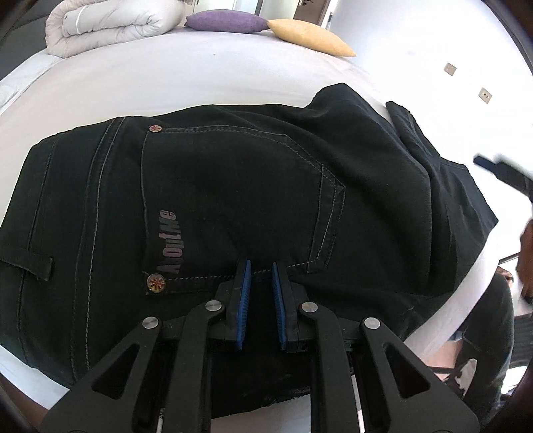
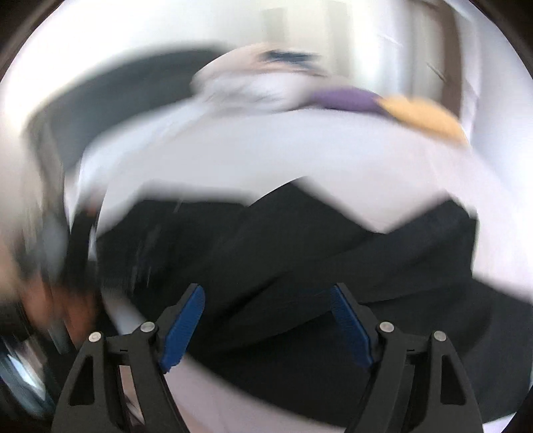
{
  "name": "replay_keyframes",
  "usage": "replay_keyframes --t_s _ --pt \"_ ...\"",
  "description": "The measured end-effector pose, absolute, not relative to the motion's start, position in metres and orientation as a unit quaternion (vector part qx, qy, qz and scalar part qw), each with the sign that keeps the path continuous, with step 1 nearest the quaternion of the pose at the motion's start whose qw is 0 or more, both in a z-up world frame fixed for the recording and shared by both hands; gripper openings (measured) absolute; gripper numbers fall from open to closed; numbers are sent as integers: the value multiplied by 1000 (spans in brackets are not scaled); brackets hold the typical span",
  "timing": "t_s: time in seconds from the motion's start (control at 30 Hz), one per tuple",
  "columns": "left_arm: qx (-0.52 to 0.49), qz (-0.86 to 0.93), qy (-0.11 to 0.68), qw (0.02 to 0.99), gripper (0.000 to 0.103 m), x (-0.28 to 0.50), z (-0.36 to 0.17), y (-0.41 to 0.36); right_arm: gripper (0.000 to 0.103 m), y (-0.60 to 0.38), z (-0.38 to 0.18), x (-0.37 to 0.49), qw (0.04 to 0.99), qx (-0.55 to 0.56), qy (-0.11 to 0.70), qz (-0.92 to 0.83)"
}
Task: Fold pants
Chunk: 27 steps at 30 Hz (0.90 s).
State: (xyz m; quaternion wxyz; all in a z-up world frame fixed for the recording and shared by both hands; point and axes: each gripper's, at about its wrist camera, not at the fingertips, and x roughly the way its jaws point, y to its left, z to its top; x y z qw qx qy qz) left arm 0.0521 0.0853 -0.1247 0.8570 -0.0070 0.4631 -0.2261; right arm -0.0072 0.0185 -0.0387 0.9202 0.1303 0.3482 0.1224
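Black pants (image 1: 233, 186) lie folded on the white bed (image 1: 166, 83), back pocket up with grey stitching and a printed logo. My left gripper (image 1: 261, 266) hovers over the pocket's near edge, its blue pads a narrow gap apart with nothing clearly between them. The right wrist view is heavily blurred. There my right gripper (image 2: 268, 293) is wide open and empty above the pants (image 2: 299, 249), which also lie on the bed (image 2: 233, 150). The right gripper shows blurred at the right edge of the left wrist view (image 1: 499, 170).
A rolled white duvet (image 1: 110, 23), a purple cushion (image 1: 226, 20) and a yellow cushion (image 1: 309, 36) lie at the far end of the bed. A white wall with sockets (image 1: 449, 68) is on the right. The bed's edge runs close below the pants.
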Motion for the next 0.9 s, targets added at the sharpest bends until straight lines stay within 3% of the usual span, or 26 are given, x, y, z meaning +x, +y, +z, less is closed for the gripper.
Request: replay_keyframes --t_s 0.17,0.23,0.6,0.63,0.73,0.9 --pt "-17 -228 461 857 13 45 -129 89 55 -113 -63 56 860 373 346 45" --pt "-18 -227 461 858 13 41 -129 92 52 -136 -79 73 836 420 352 28" --pt "-24 -230 460 857 13 43 -130 98 52 -171 -131 126 784 495 374 -28" --pt "-23 -231 460 857 13 42 -130 99 49 -172 -134 130 784 500 367 -25" --pt "-21 -230 460 857 13 42 -130 99 8 -175 -134 137 785 500 365 -16" --pt "-17 -227 459 859 13 41 -129 97 5 -187 -99 106 825 471 312 -26"
